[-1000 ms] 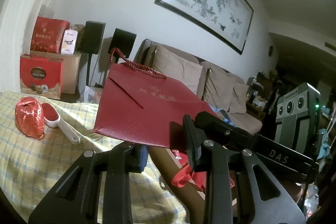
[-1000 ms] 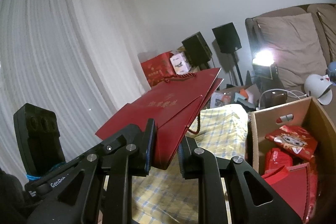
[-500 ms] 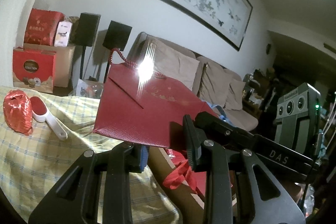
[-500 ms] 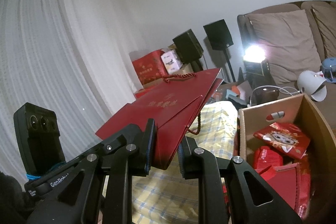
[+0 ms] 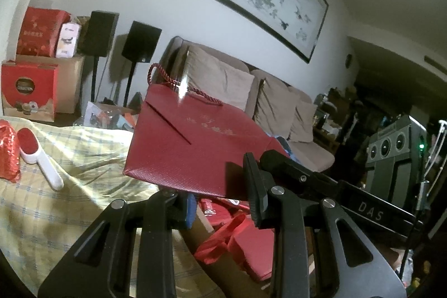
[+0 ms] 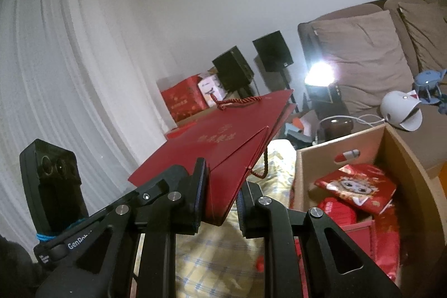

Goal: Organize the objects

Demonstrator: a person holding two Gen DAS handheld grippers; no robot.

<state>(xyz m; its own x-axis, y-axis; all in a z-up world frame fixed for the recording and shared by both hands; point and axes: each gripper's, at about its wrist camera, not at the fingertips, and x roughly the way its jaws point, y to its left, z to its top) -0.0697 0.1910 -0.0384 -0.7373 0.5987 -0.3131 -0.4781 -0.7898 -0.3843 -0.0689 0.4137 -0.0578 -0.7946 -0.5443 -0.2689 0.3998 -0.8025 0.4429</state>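
A flat folded red gift bag (image 5: 195, 147) with a red rope handle is held in the air between both grippers; it also shows in the right wrist view (image 6: 223, 147). My left gripper (image 5: 220, 203) is shut on its near edge. My right gripper (image 6: 220, 200) is shut on its corner. Below and to the right stands an open cardboard box (image 6: 402, 158) with red packets inside; its red contents (image 5: 245, 239) show under the bag in the left wrist view.
A yellow checked tablecloth (image 5: 56, 214) covers the table. A red foil object (image 5: 8, 152) and a white-handled red brush (image 5: 39, 161) lie on it at left. A beige sofa (image 5: 268, 102), speakers (image 6: 273, 52) and red boxes (image 5: 30, 85) stand behind.
Both grippers have carried the red bag to the right, over the cardboard box. The foil object and the brush have slid toward the left edge of the left wrist view.
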